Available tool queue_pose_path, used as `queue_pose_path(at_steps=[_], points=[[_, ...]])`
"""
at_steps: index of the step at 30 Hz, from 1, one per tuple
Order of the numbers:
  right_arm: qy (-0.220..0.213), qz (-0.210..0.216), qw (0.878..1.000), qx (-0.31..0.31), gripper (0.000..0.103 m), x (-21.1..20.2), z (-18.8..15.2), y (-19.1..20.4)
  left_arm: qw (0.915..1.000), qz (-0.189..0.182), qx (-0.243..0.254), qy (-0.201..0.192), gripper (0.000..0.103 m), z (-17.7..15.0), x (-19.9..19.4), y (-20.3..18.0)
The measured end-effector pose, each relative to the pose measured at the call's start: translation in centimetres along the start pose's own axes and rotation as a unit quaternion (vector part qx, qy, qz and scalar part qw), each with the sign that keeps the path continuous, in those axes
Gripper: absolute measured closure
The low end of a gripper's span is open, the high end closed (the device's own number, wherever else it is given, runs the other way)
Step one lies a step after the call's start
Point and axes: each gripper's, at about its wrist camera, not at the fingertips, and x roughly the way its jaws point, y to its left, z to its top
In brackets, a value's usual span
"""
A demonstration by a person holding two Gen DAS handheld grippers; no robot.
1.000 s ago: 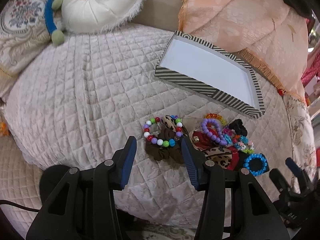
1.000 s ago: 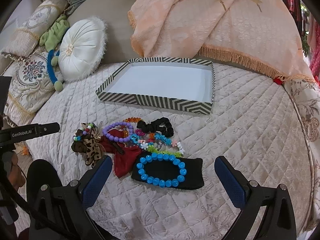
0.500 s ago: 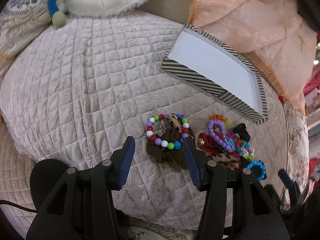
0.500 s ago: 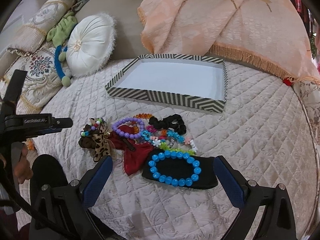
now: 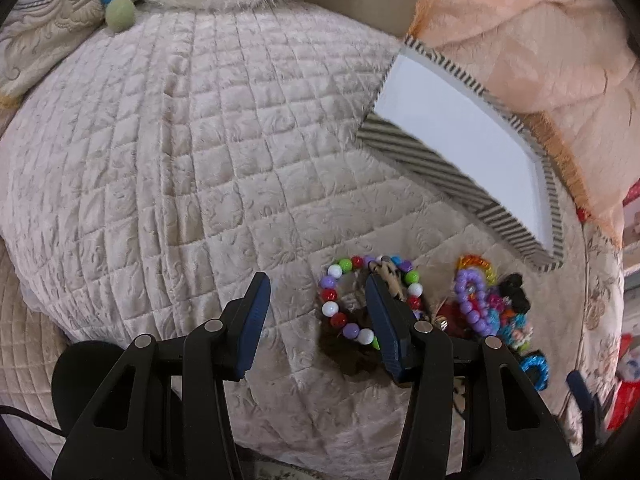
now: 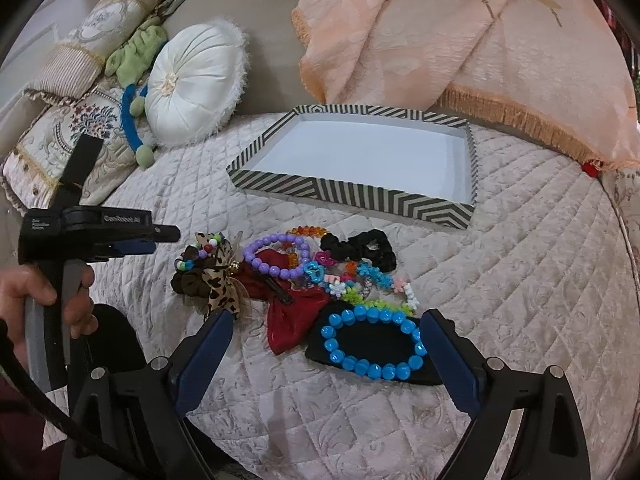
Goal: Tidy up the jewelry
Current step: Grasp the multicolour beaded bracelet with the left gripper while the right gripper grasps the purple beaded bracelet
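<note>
Since nothing's in the striped tray [image 6: 348, 196] yet, all jewelry heaped on the quilt [image 5: 160, 160] just in front | left gripper [image 5: 318, 300] tipped steeply down over multicolor bead bracelet [image 5: 340, 312], fingers spread, empty | right gripper [image 6: 326, 340] angled down, jaws wide but just been narrowing, straddling blue bead bracelet [image 6: 372, 340], no contact.

Brand: "GenRobot.AI", in pale letters
Carrier: the black body of the left gripper [image 6: 132, 242], seen from the right wrist view
Other print: a small pale label at the rear end of the same body, too small to read
Elsewhere: no readable text in either view
</note>
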Motion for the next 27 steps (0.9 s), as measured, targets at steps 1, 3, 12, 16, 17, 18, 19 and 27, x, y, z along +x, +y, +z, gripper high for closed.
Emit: queue_pose_path(at_steps=[1,3,12,16,17,18,19,27], points=[[0.000,0.002,1.000,-0.004,0.010,0.1,0.3,0.1,1.0000,-0.002,0.003,0.004,0.054,0.0,0.2,-0.1],[0.000,0.014,1.000,-0.007,0.012,0.4,1.0,0.3,0.9999,-0.007,0.008,0.008,0.054,0.0,0.6,-0.2],[0.026,0.050,0.998,-0.032,0.042,4.0,4.3,1.0,0.9990,-0.013,0.009,0.042,0.066,0.6,3.8,-0.6],[0.059,0.045,0.995,-0.072,0.051,7.2,5.8,1.8,0.9991,-0.009,0.013,0.039,0.077,0.7,3.9,-0.6],[0.069,0.044,0.993,-0.085,0.052,8.0,6.0,2.1,0.9991,-0.012,0.013,0.040,0.078,0.8,3.9,-0.5],[0.077,0.043,0.991,-0.096,0.053,8.7,6.2,2.3,0.9990,-0.013,0.012,0.040,0.079,0.9,4.0,-0.5],[0.087,0.041,0.989,-0.114,0.053,9.6,6.4,2.7,0.9990,-0.014,0.012,0.040,0.080,0.9,4.0,-0.5],[0.141,0.028,0.973,-0.179,0.064,14.2,6.8,3.5,0.9985,-0.003,0.035,0.042,0.080,0.8,4.3,-0.8]])
